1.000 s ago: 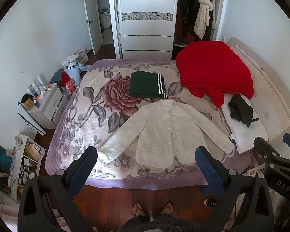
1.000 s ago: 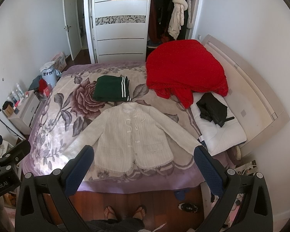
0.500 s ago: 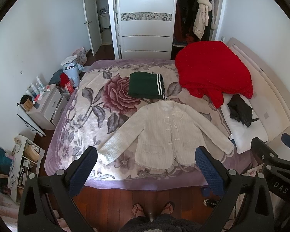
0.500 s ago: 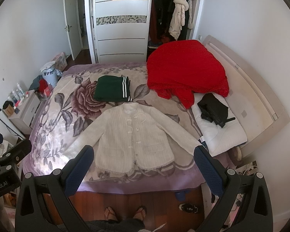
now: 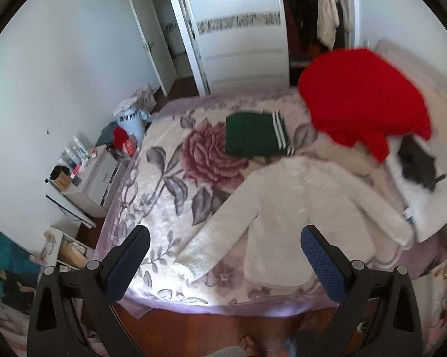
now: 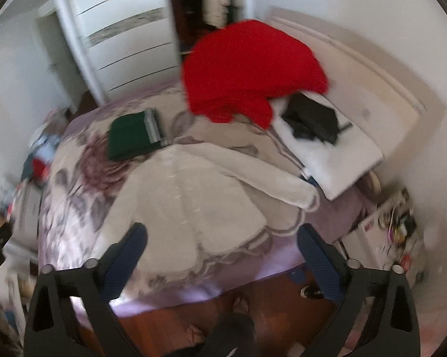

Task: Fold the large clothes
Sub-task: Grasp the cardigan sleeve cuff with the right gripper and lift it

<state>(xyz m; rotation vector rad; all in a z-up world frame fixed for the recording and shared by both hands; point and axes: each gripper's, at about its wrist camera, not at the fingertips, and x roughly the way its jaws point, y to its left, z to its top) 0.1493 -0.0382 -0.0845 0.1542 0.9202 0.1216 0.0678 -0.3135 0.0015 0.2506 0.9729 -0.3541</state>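
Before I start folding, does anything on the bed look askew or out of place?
Nothing looks wrong with the cream jacket: it lies flat, sleeves spread. The green garment is already folded. Only the red pile is bunched up at the bed's far corner, and a dark item lies crumpled on the white pillow.

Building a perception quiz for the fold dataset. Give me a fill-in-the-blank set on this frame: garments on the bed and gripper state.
1. The cream jacket lies spread ____ on the floral blanket.
2. The folded garment beyond the jacket's collar is dark ____ with white stripes.
3. The black item rests on a ____ pillow.
4. The left gripper holds ____ between its fingers.

Missing words: flat; green; white; nothing
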